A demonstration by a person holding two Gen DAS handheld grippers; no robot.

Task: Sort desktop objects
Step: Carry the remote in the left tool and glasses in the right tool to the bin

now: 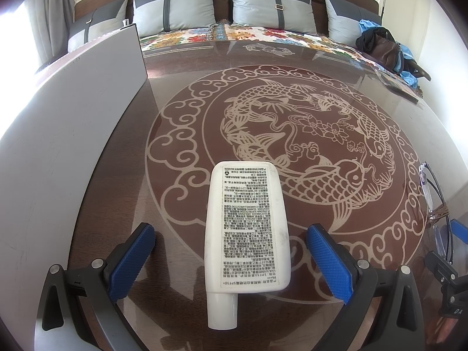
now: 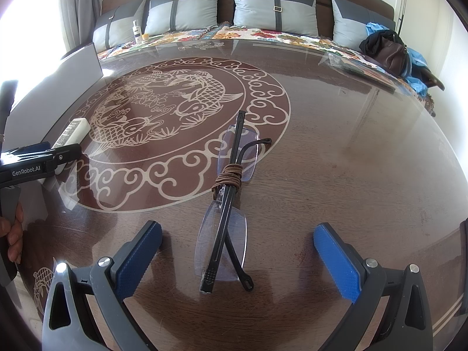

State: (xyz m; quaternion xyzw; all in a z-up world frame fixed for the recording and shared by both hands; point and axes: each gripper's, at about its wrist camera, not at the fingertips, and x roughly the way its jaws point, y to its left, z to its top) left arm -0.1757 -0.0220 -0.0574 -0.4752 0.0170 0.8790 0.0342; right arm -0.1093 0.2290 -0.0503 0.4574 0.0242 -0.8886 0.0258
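White tube (image 1: 247, 228) and glasses (image 2: 226, 204) lie untouched between open jaws.

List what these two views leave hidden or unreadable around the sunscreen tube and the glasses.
- Sunscreen tube, left wrist view: small label print unreadable; underside hidden against the table.
- Same tube, right wrist view: mostly hidden behind the left gripper.
- Glasses, left wrist view: cut off at the right edge.
- Grey box, left wrist view: only its outer wall shows, the inside is hidden.
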